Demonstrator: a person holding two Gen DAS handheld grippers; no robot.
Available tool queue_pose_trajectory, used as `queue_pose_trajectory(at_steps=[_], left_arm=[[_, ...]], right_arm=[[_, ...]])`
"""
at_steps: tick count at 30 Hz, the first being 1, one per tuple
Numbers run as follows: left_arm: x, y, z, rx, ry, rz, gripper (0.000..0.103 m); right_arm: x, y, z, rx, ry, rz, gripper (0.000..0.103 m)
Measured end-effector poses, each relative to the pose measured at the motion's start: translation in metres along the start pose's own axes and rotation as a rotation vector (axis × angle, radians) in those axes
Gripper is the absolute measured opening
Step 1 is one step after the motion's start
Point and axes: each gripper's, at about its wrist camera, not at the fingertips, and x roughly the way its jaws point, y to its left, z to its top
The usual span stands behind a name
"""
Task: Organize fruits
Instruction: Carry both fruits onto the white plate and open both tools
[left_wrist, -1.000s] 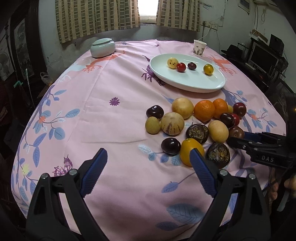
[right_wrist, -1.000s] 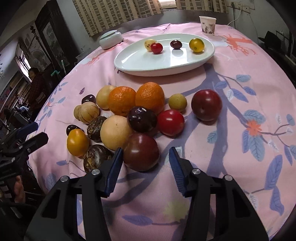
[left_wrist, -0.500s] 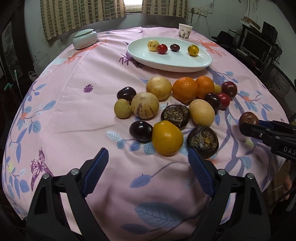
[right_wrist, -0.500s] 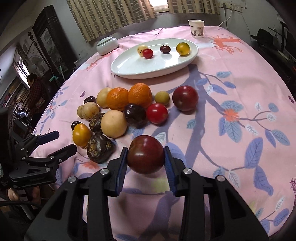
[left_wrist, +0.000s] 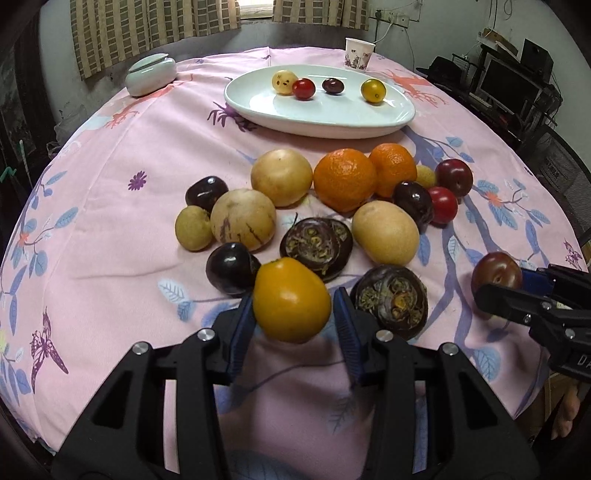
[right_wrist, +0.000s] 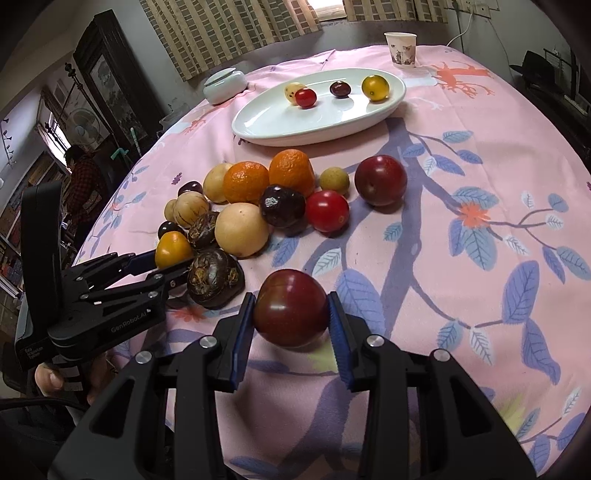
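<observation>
Left gripper (left_wrist: 293, 312) fingers closing around yellow tomato (left_wrist: 291, 300) at fruit pile's near edge. Right gripper (right_wrist: 291, 314) fingers pinch dark-red tomato (right_wrist: 290, 307) near tabletop (right_wrist: 480, 155) front edge. Open cloth right; white plate (right_wrist: 280, 122) beyond. Contact points hidden.

Striped curtains (left_wrist: 155, 33) (window behind), dark cabinet (right_wrist: 107, 85), grey wall (left_wrist: 424, 33)

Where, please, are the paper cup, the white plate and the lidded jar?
paper cup (left_wrist: 359, 54): left wrist view, side wall.
white plate (left_wrist: 280, 110): left wrist view, bare inner floor.
lidded jar (right_wrist: 225, 85): right wrist view, front body.
</observation>
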Motion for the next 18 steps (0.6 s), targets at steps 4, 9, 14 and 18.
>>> queue_pose_trajectory(at_steps=[4, 9, 14, 18], left_arm=[[-0.002, 0.0, 0.0, -0.002, -0.004, -0.011, 0.039], [-0.016, 0.007, -0.002, -0.025, -0.023, -0.026, 0.039], [-0.031, 0.013, 0.003, -0.032, -0.048, -0.033, 0.039], [-0.046, 0.017, 0.013, -0.019, -0.094, -0.033, 0.039]], right_arm=[[0.0, 0.002, -0.001, -0.004, -0.001, 0.005, 0.039], [-0.004, 0.004, 0.0, -0.004, -0.021, 0.003, 0.039], [-0.004, 0.009, 0.001, -0.014, -0.018, -0.001, 0.039], [-0.011, 0.014, 0.009, -0.034, -0.046, -0.019, 0.039]])
